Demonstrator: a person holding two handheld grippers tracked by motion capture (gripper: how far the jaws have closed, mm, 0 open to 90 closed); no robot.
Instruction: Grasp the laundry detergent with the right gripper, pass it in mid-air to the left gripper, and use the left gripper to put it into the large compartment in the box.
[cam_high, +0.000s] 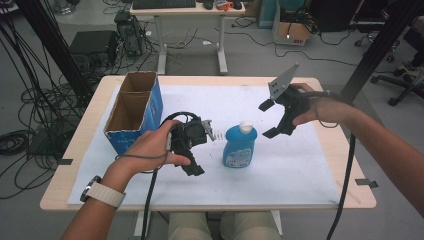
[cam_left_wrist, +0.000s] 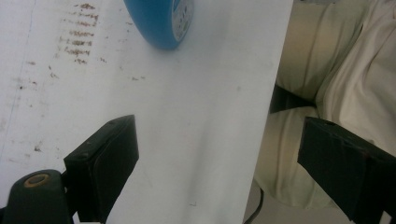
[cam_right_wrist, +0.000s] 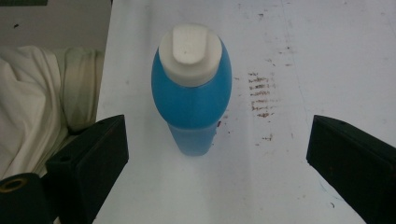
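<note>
A blue bottle (cam_high: 240, 146) with a white cap (cam_high: 245, 126) stands upright on the white sheet near the table's middle. My right gripper (cam_high: 267, 119) hovers just right of the bottle and above it, jaws open and apart from it. In the right gripper view the bottle (cam_right_wrist: 191, 100) stands ahead between the open jaws of that gripper (cam_right_wrist: 217, 168), untouched. My left gripper (cam_high: 194, 165) is held just left of the bottle, angled toward the table's front edge. Its view shows the gripper (cam_left_wrist: 224, 163) open and empty, with the bottle's base (cam_left_wrist: 163, 23) at the top.
An open cardboard box (cam_high: 132, 112) with blue sides stands at the table's left. A white sheet (cam_high: 295, 175) covers most of the tabletop. The person's light trousers (cam_left_wrist: 327, 70) lie past the front edge. Cables, a desk and black frame posts surround the table.
</note>
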